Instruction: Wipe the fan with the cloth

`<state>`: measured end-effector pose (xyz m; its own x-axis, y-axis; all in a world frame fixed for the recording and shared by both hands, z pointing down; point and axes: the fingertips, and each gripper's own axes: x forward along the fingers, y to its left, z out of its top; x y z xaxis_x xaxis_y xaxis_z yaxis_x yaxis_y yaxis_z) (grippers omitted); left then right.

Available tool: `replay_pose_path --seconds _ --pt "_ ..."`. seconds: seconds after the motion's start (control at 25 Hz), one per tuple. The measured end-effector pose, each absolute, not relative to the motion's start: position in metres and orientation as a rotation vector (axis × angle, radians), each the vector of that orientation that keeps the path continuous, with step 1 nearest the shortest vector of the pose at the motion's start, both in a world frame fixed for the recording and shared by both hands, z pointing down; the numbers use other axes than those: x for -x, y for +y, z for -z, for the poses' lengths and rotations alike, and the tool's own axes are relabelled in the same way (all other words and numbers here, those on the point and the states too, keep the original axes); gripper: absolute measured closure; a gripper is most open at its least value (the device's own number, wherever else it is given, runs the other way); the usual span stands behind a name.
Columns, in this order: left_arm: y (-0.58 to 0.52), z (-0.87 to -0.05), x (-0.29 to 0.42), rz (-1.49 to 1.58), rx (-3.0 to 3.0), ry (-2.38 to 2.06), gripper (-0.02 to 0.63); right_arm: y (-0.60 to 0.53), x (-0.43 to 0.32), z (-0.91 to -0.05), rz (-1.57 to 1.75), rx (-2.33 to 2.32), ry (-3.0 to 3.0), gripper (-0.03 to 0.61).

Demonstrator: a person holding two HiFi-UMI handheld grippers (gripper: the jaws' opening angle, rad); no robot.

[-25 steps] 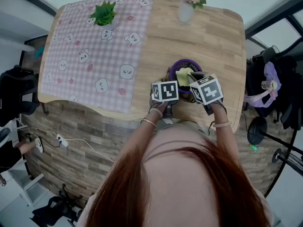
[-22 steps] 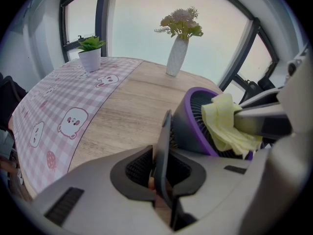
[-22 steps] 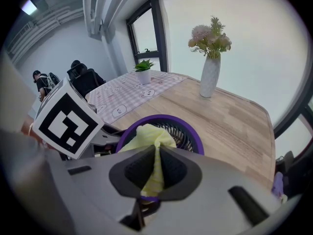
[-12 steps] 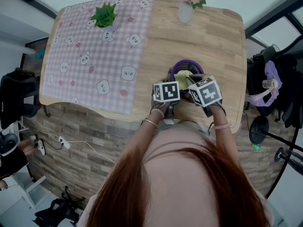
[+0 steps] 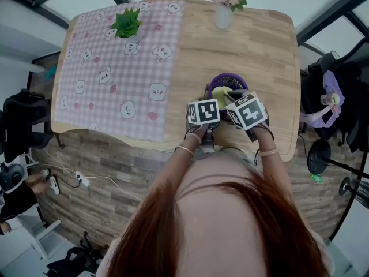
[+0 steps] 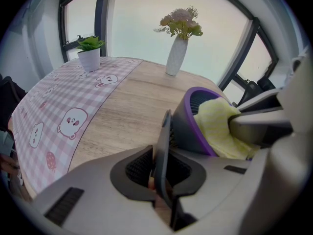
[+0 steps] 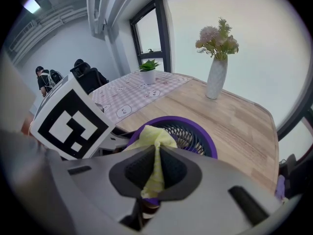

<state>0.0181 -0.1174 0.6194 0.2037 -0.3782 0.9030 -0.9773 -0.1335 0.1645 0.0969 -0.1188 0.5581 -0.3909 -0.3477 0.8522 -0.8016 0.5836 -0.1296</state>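
Note:
A small purple fan stands on the wooden table near its front edge. In the left gripper view my left gripper is shut on a thin dark upright part of the fan, just left of the purple rim. My right gripper is shut on a yellow cloth, which lies bunched against the grille of the fan. From the head view the cloth shows between the two marker cubes, which hide both sets of jaws. The left gripper and right gripper sit close together.
A pink checked tablecloth covers the table's left half, with a small potted plant at its far end. A white vase of flowers stands at the far edge. Clothes hang at the right; people and chairs are at the left.
The right gripper with the cloth has edged slightly left over the fan. The left gripper keeps still on the fan.

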Motion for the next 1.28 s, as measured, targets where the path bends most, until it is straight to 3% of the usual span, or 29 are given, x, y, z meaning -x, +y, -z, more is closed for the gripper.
replay_pose_path --seconds 0.68,1.08,1.28 --pt "-0.114 -0.620 -0.020 -0.772 -1.573 -1.232 0.561 -0.125 -0.101 -0.535 -0.716 -1.149 -2.116 0.554" --pt "-0.109 -0.612 -0.018 -0.761 -1.620 -1.197 0.518 -0.119 -0.120 -0.510 -0.665 -1.328 -2.166 0.554" --pt "-0.102 -0.603 -0.015 -0.750 -1.673 -1.156 0.454 -0.109 -0.126 -0.506 -0.678 -1.416 -2.157 0.554"
